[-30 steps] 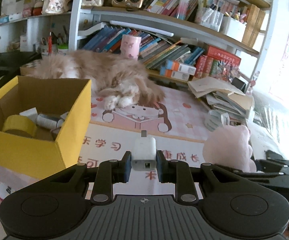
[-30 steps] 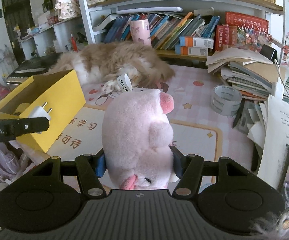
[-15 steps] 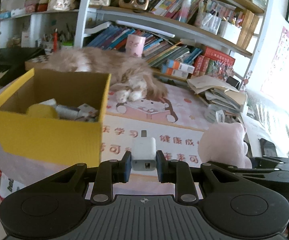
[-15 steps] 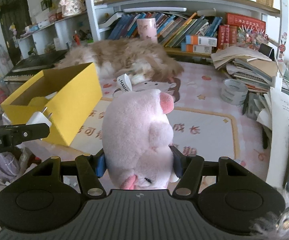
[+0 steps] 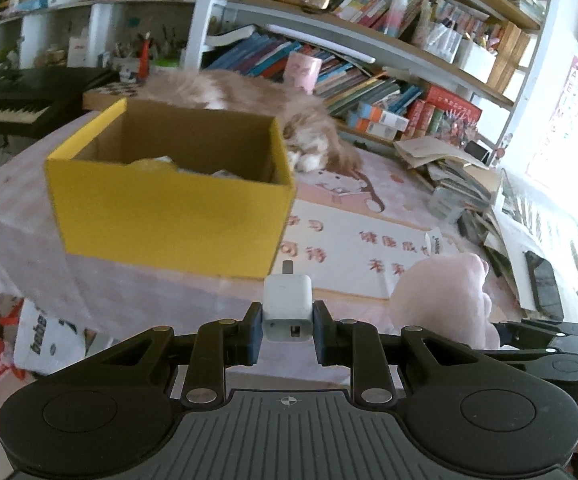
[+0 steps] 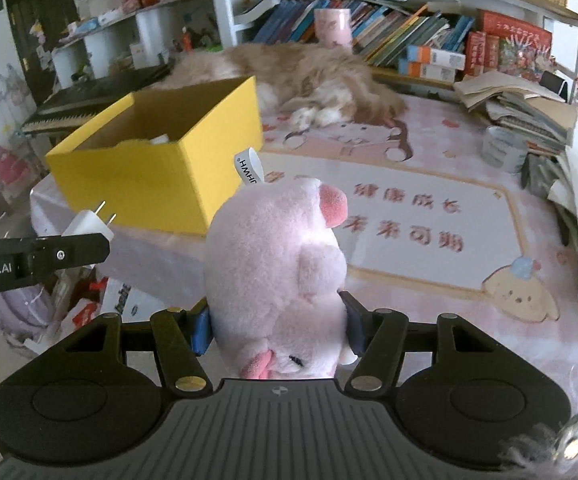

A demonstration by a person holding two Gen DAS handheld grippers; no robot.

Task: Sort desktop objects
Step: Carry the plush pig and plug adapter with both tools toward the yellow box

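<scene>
My left gripper (image 5: pixel 287 320) is shut on a white plug charger (image 5: pixel 287 306), held in the air before the desk's front edge, prongs forward. It also shows in the right wrist view (image 6: pixel 89 226). My right gripper (image 6: pixel 277 320) is shut on a pink plush pig (image 6: pixel 279 272), which also shows in the left wrist view (image 5: pixel 445 300). An open yellow cardboard box (image 5: pixel 169 208) stands on the desk's left corner with several items inside; it also shows in the right wrist view (image 6: pixel 161 176).
A fluffy cat (image 6: pixel 301 76) lies at the back of the desk. A tape roll (image 6: pixel 503 148) and stacked books and papers (image 6: pixel 529 112) fill the right side. Bookshelves (image 5: pixel 369 40) stand behind. A keyboard (image 5: pixel 13 108) and bags (image 5: pixel 45 340) lie left of the desk.
Both grippers have pulled back and down from the desk with their objects still held. The yellow box now sits higher and farther ahead in both views.
</scene>
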